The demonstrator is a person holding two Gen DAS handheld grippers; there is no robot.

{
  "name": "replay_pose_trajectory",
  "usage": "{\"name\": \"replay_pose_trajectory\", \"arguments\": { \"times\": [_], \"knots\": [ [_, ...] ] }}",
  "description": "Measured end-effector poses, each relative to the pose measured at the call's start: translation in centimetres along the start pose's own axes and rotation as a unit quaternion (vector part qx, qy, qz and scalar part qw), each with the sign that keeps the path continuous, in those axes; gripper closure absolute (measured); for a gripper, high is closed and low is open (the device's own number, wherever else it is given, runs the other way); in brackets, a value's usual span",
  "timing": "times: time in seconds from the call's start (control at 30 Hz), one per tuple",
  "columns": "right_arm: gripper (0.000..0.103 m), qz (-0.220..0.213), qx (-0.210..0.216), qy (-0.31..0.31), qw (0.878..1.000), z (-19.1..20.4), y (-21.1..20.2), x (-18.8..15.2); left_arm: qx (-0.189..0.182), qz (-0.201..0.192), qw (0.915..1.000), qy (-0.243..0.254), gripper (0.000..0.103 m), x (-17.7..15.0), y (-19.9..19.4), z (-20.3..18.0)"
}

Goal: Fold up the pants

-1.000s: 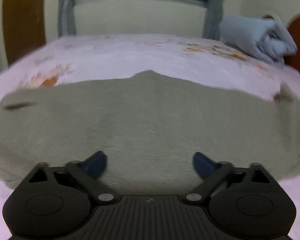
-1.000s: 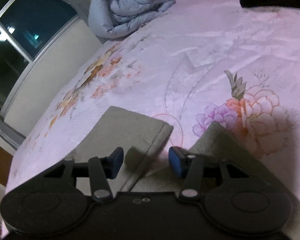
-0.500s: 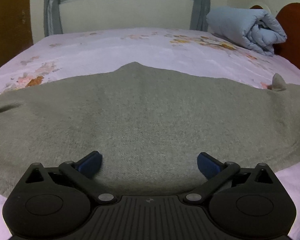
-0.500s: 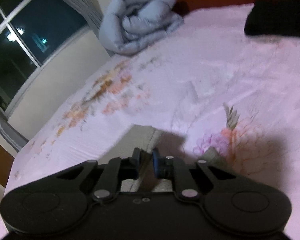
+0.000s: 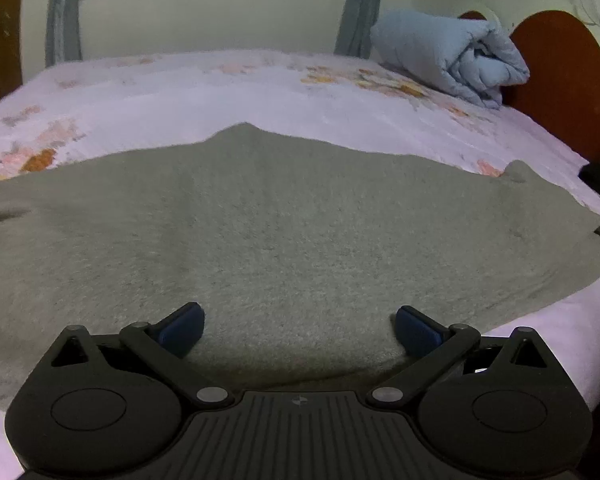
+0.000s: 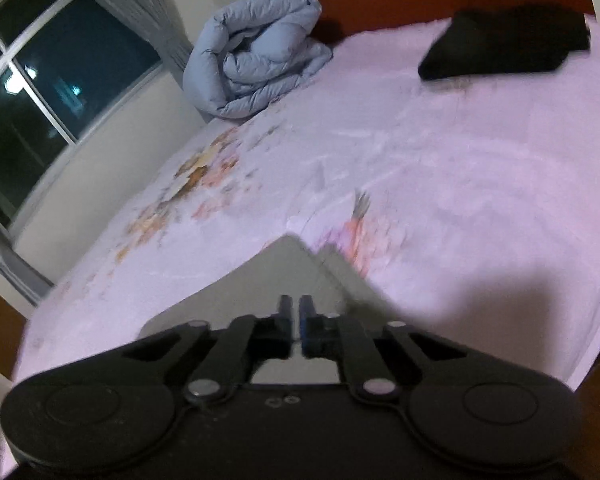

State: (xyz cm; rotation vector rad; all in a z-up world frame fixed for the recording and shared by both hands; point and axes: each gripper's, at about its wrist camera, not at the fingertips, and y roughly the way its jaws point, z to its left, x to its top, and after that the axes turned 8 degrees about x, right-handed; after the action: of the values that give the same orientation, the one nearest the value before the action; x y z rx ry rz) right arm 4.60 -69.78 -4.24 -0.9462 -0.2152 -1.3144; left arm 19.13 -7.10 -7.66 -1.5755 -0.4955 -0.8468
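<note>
**A:** Start with the left wrist view. What's there?

**B:** The left gripper (image 5: 298, 330) hovers low over the grey pants (image 5: 284, 232), jaws spread wide with nothing between the blue pads (image 5: 182, 326). The pants lie flat across the pink floral bedsheet (image 5: 188, 92), filling the frame from nine o'clock to three o'clock. A rolled blue duvet (image 5: 448, 60) sits at about one o'clock beside the red-brown headboard (image 5: 560, 80).

**A:** And the right wrist view?

**B:** The right gripper (image 6: 296, 322) has just closed its jaws to a narrow slit, then eased a touch. A corner of the pants (image 6: 276, 276) rises in a peak toward twelve o'clock just beyond the tips, so I judge it is pinching the cloth edge there, though blur hides the contact itself. The bedsheet (image 6: 440, 168) spreads beyond it; the duvet (image 6: 256, 60) lies at eleven o'clock, a dark folded garment (image 6: 504, 46) at one o'clock.

**A:** Which step is this?

**B:** I'd say the first fold is underway: one end is lifted while the rest lies spread.

**A:** What does the next move call for?

**B:** Probably carrying the raised end over the flat part with edges matched, with the left gripper steadying or taking the matching corner.
</note>
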Motion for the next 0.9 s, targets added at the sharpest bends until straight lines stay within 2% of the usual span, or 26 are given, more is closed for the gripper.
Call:
{"name": "replay_pose_trajectory", "arguments": {
  "times": [0.13, 0.2, 0.3, 0.43, 0.47, 0.53, 0.6, 0.77, 0.9],
  "knots": [
    [0.084, 0.01, 0.033, 0.103, 0.994, -1.7, 2.6, -1.1, 0.083, -0.049, 0.9952, -0.016, 0.001, -0.5, -1.8, 0.0],
    [0.084, 0.015, 0.046, 0.129, 0.991, -2.1, 3.8, -1.6, 0.093, -0.058, 0.9925, -0.054, 0.001, -0.3, -2.4, 1.5],
    [0.084, 0.022, 0.059, 0.173, 0.983, -2.7, 5.8, -2.5, 0.093, -0.025, 0.9919, -0.082, 0.001, -0.1, -1.3, 3.1],
    [0.086, 0.003, 0.072, 0.217, 0.973, -3.5, 6.9, -3.0, 0.107, -0.022, 0.9923, -0.059, 0.001, 0.1, -0.4, 2.4],
    [0.088, 0.001, 0.071, 0.216, 0.974, -3.6, 7.0, -3.0, 0.109, -0.022, 0.9922, -0.056, 0.001, 0.1, -0.2, 2.3],
    [0.099, -0.003, 0.067, 0.194, 0.979, -3.2, 7.1, -2.7, 0.11, -0.022, 0.9924, -0.051, 0.001, -0.2, 0.0, 2.2],
    [0.103, -0.003, 0.061, 0.169, 0.984, -2.6, 7.0, -2.4, 0.109, -0.023, 0.9924, -0.051, 0.0, -0.1, 0.0, 2.0],
    [0.103, -0.004, 0.042, 0.105, 0.994, -1.0, 6.2, -1.7, 0.108, -0.024, 0.9924, -0.053, 0.0, -0.4, -0.2, 1.7],
    [0.103, -0.003, 0.037, 0.096, 0.995, -0.8, 5.9, -1.8, 0.106, -0.026, 0.9925, -0.055, 0.0, -0.5, -0.3, 1.7]
  ]
}}
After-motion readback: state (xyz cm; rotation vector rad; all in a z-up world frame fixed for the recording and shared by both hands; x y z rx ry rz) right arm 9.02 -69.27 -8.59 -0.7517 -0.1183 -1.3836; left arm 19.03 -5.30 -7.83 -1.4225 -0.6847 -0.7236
